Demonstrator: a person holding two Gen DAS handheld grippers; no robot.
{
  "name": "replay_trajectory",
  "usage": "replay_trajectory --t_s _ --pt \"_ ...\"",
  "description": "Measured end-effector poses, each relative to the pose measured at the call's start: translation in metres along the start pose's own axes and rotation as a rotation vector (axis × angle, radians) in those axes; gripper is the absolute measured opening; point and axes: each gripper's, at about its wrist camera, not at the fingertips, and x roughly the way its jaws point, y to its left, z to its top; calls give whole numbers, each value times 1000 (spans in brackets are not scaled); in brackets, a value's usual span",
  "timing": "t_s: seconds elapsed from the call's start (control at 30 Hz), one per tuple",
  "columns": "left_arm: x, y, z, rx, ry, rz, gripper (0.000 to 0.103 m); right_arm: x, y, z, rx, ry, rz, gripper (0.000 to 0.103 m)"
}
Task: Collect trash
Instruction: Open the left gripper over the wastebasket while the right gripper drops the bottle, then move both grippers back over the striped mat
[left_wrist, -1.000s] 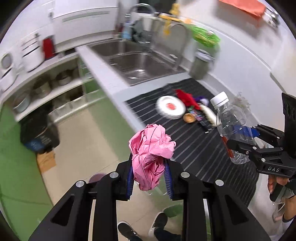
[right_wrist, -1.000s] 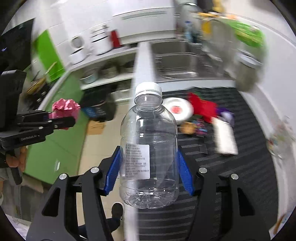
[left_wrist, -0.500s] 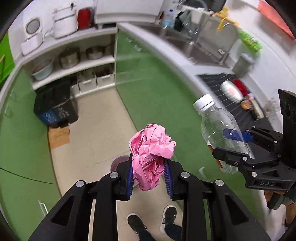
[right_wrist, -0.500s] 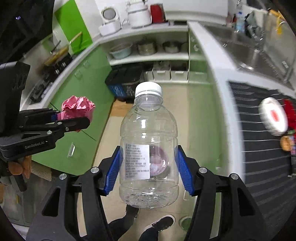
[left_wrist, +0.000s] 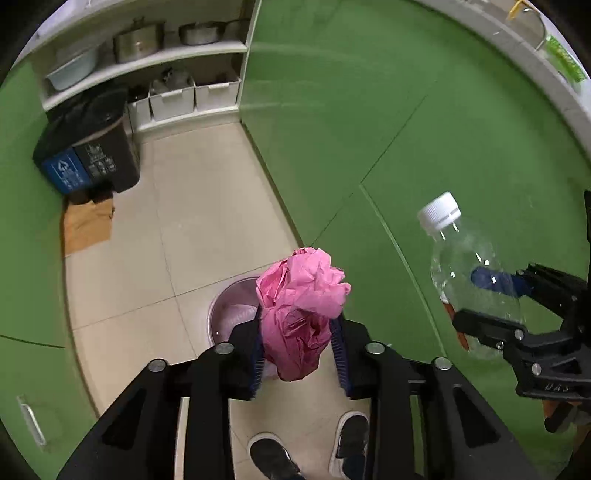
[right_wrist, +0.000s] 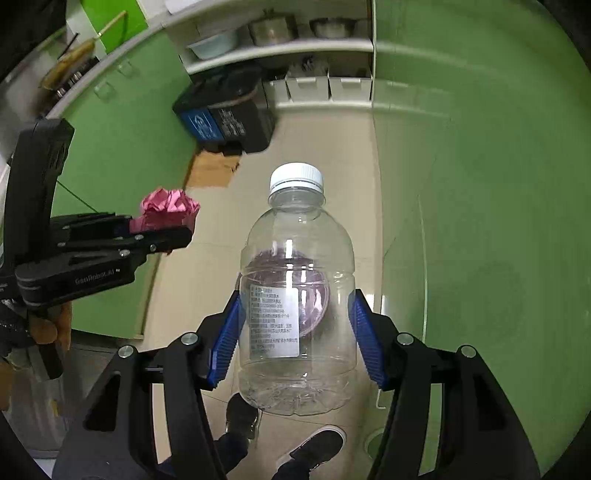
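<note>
Both tongs point steeply down at a tiled kitchen floor (left_wrist: 207, 206) between green cabinet fronts (left_wrist: 424, 122).

Left tongs (left_wrist: 300, 345): jaws have just been opening. The crumpled pink paper wad (left_wrist: 301, 314) sits between the blue pads (left_wrist: 339, 350); a gap shows on the right pad's side, and the left pad looks close to the wad or just touching it, so the paper is no longer squeezed. Directly under the wad, on the floor, a small round bin (left_wrist: 231, 314) with a purplish liner, partly hidden by the paper and the tongs.

Right tongs (right_wrist: 297, 334): clamped on a clear, empty plastic bottle (right_wrist: 297, 302) with a white cap (right_wrist: 296, 181), cap pointing away from the camera, printed label facing the lens. Both blue pads press the bottle's sides. Through the bottle the same purplish bin shows, below it on the floor.

The two tongs hang side by side, near each other, apart.

Person's dark shoes (left_wrist: 314, 448) at the bottom edge. A blue and black double trash bin (left_wrist: 86, 158) stands against the open shelves (left_wrist: 147, 62), well apart from the tongs, a flat piece of cardboard (left_wrist: 86, 225) in front of it.
</note>
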Motion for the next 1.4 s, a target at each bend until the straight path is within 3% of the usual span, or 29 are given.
replay_trajectory --t_s 0.03,0.07,0.27,0.93,0.97,1.0,1.03,1.3,1.4 --pt "8 4 -2 -6 0 3 66 5 -1 -2 1 4 0 58" --pt "13 6 -3 -14 -9 2 92 12 -2 -4 3 9 0 58" --pt "27 23 -6 -69 -11 42 95 38 1 1 -8 32 7 58" --pt "-16 83 -13 -191 -84 92 95 98 41 27 -103 89 107 59" --pt "-17 86 -12 -194 -87 95 95 100 42 28 -104 91 111 66" --pt "-19 88 -12 -196 -94 100 95 101 41 28 -103 86 102 86" --pt "-20 89 -13 -196 -98 101 95 99 39 27 -100 76 98 92" --pt "-30 87 -13 -201 -94 97 95 87 38 29 -77 79 68 93" --pt "-43 80 -11 -206 -84 98 95 66 38 31 -64 73 59 93"
